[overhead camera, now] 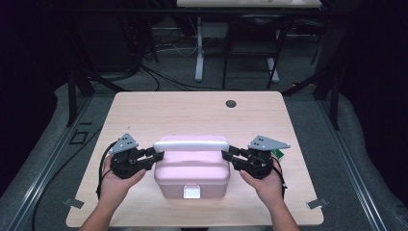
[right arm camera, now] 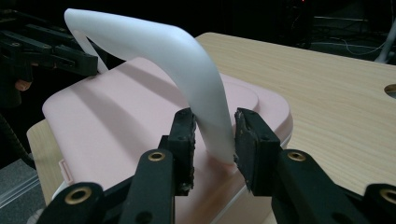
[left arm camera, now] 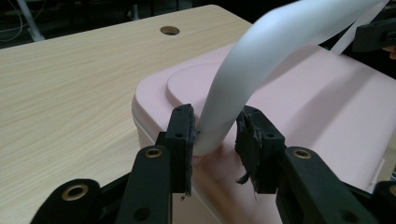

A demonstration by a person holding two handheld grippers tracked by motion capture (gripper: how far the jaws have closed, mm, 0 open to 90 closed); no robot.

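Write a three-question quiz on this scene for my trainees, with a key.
1. Multiple choice: what stands between the jaws of the right gripper? A a cable; B the handle; C a cloth.
2. True or false: the handle lies flat on the lid.
3. Short answer: what is set in the table beyond the box?

Key: 1 B. 2 False: it arches up above the lid. 3 A round hole.
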